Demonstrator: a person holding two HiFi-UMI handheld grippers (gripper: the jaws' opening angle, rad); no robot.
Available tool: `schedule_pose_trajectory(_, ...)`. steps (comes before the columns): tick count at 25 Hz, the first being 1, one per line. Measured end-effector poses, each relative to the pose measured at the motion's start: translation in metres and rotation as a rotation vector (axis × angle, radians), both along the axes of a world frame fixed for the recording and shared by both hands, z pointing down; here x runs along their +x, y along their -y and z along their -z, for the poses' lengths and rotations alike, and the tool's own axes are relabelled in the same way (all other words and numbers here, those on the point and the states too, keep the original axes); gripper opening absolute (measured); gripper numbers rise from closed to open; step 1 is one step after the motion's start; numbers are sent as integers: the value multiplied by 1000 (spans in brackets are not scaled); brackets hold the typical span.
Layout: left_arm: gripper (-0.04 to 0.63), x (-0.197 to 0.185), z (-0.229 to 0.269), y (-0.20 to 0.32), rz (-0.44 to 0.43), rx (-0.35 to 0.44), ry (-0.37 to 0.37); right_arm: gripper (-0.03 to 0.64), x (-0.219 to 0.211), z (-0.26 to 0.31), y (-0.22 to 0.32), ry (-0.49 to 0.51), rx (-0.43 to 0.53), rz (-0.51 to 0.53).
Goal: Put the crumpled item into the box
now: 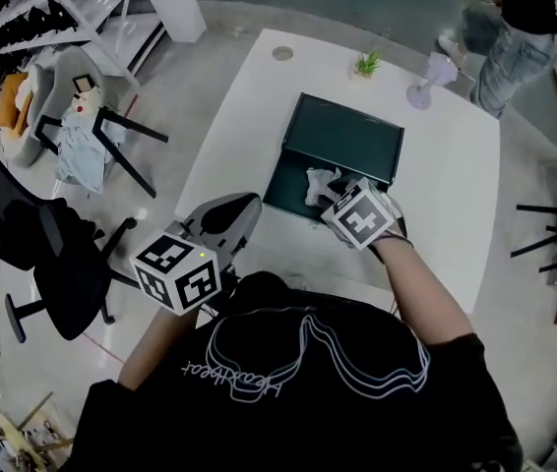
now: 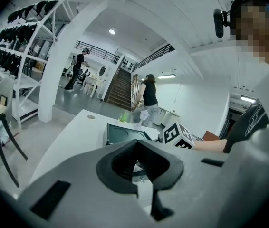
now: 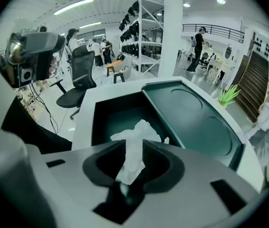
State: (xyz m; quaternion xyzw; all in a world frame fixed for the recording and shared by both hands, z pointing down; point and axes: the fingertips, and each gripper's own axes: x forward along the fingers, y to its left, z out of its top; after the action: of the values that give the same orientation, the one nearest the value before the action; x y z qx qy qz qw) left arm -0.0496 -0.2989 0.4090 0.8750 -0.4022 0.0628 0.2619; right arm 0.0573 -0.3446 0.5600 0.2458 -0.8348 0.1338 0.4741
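A dark green box [image 1: 286,191] lies open on the white table [image 1: 456,195], its lid [image 1: 349,136] folded back on the far side. A crumpled white paper [image 1: 318,185] hangs over the box's inside. My right gripper [image 1: 334,195] hovers just above the box; in the right gripper view the paper [image 3: 137,132] stands between its parted jaws [image 3: 130,144], above the box floor [image 3: 108,120]. My left gripper [image 1: 244,206] is held off the table's near left corner, shut and with nothing in it, and from its own view [image 2: 135,144] it faces the box [image 2: 122,134].
A small green plant [image 1: 367,64] and a pale purple glass [image 1: 436,72] stand at the table's far edge. Black office chairs [image 1: 62,254] and a grey chair [image 1: 72,116] are on the floor to the left. A person [image 1: 515,28] stands beyond the far right corner.
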Motion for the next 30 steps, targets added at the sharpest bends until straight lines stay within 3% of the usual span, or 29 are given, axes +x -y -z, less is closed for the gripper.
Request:
schedule_pose_trajectory(4,5,2,0,1,-1,5,-3,180,2,11,-1,86,15,-26)
schedule_pose_trajectory(9,5,16,2,1,-25,9,-18,192,9,38,-6,274,25,-95)
schedule_pose_trajectory(11,5,21,2,1,-33,9,-24,168,13,56,-12,352,54,-94)
schedule_pose_trajectory(17,5,39,6,0,-71,9,-37,12,33,115,-25,548,183,-134)
schedule_pose_trajectory(23,5,55,24,-1,-103,32,-72,3,45,154,-32,702,214,-177)
schedule_pose_trajectory(30,5,63,40,-3,-121,63,-96,3,46,174,-41,806,219,-172)
